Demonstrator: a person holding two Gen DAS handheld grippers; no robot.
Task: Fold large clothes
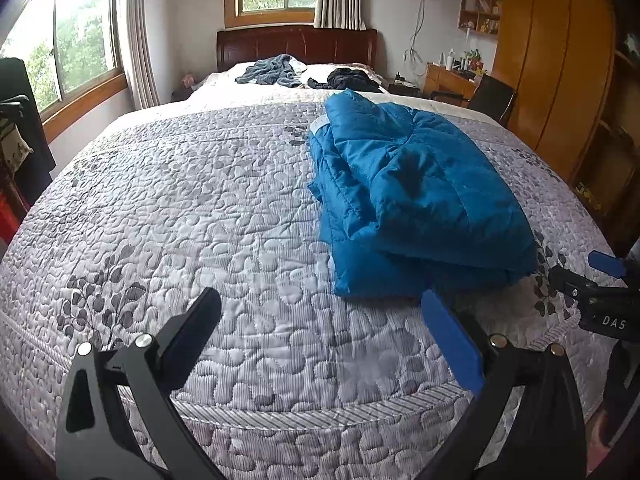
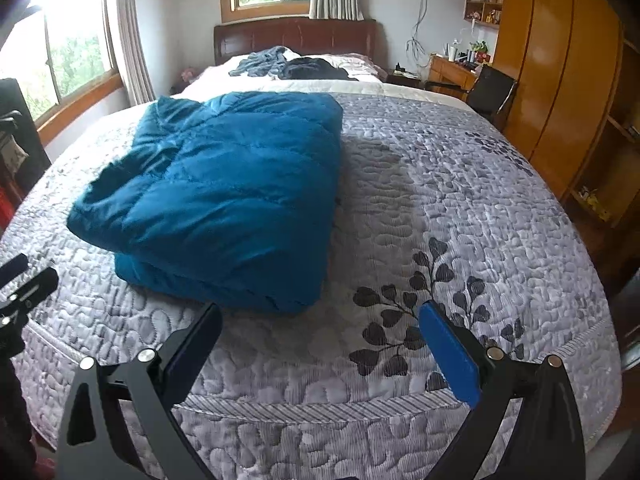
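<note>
A blue quilted jacket [image 1: 416, 200] lies folded into a thick stack on the bed's grey leaf-patterned quilt [image 1: 192, 208]. In the left wrist view my left gripper [image 1: 320, 304] stands open above the quilt's near edge, just short of the jacket's near left corner, with nothing between its fingers. The right wrist view shows the same folded jacket [image 2: 224, 200] ahead and to the left, and my right gripper [image 2: 320, 316] open near the jacket's near right corner, holding nothing. The right gripper [image 1: 576, 276] also shows at the right edge of the left wrist view, and the left gripper [image 2: 28, 276] at the far left of the right wrist view.
Crumpled grey-blue and black clothes [image 1: 276, 70] lie at the pillows by the wooden headboard [image 1: 296, 44]. A wooden wardrobe [image 1: 560, 80], a desk [image 1: 448, 80] and a black chair [image 1: 492, 96] stand to the right. Windows and a dark rack [image 1: 20, 128] are on the left.
</note>
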